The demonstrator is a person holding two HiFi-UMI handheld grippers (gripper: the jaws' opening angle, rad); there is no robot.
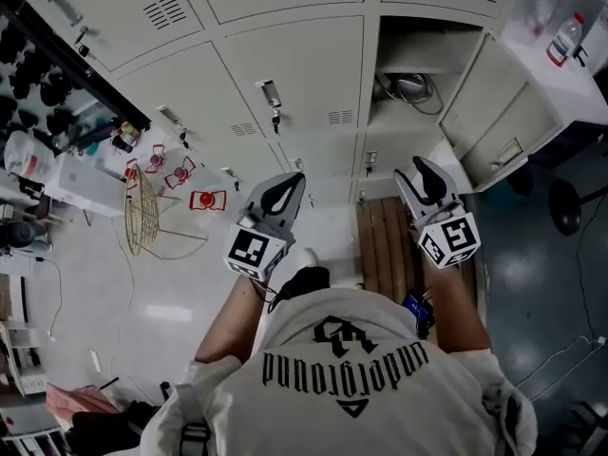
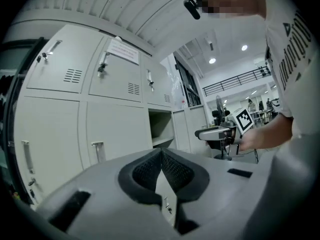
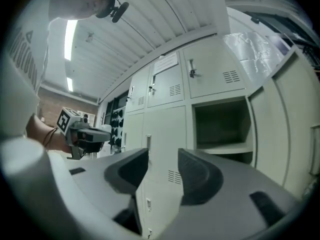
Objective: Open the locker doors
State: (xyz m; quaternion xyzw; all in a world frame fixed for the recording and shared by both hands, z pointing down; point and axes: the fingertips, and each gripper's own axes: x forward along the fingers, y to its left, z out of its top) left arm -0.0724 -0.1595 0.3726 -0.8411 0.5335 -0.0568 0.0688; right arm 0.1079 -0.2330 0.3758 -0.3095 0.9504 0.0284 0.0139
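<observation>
- The lockers [image 1: 285,93] stand in front of the person. Most doors are shut, but one open door [image 1: 494,112] on the right swings out to the right. It bares its compartment [image 1: 418,55], which holds a shelf and some cables [image 1: 410,88].
- The right gripper [image 1: 419,164] hangs near the open compartment, apart from it. Its jaws stand apart with nothing between them.
- The left gripper [image 1: 294,183] is left of it, facing shut doors. Its jaws are closed tip to tip and hold nothing.
- A wooden slat board [image 1: 385,245] lies on the floor below the right gripper.
- A bottle [image 1: 566,38] stands on a white table [image 1: 579,84] at the far right.
</observation>
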